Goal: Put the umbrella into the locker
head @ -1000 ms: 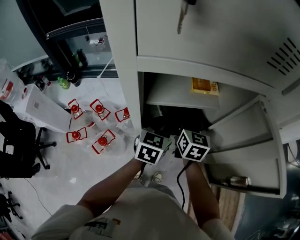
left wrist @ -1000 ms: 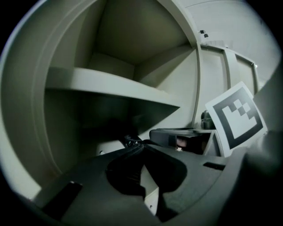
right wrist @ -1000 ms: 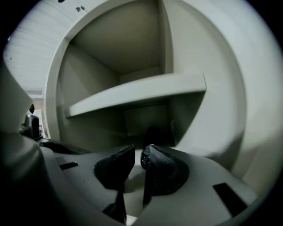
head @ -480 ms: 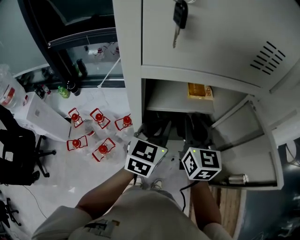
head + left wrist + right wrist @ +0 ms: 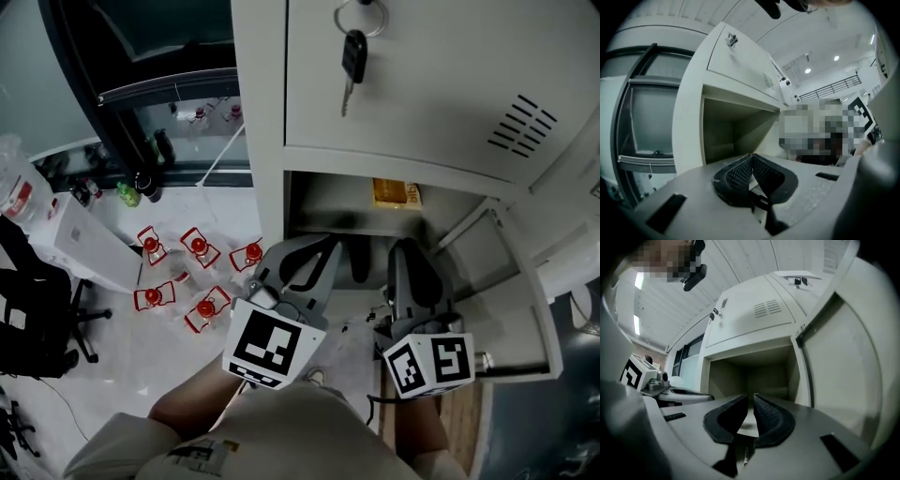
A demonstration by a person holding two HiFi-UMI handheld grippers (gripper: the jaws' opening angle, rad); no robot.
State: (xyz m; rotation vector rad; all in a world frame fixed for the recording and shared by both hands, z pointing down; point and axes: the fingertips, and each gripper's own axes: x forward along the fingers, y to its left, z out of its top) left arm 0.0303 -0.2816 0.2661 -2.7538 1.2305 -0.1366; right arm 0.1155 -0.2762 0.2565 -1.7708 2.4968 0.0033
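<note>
The grey locker has one open compartment [image 5: 328, 202], also seen in the left gripper view [image 5: 731, 136] and the right gripper view [image 5: 759, 373]. Its door [image 5: 525, 309] stands swung out to the right. Both grippers point level at this opening from just outside it. My left gripper [image 5: 322, 244] is shut, its pads meeting [image 5: 751, 157] with nothing between them. My right gripper [image 5: 409, 246] is closing; a narrow gap [image 5: 751, 397] remains and nothing is in it. No umbrella shows in any view. A small yellow pack [image 5: 396, 192] lies inside the compartment.
A key [image 5: 352, 56] hangs from the shut door above. Left of the locker, several red-capped bottles [image 5: 197, 272] stand on the floor beside a white box [image 5: 84, 239] and a black office chair [image 5: 37, 309]. A dark window frame [image 5: 103, 84] runs behind them.
Both grippers rose and drew back out of the dark lower part of the locker towards me. The right jaws narrowed. The head view tilted up, bringing the key into sight.
</note>
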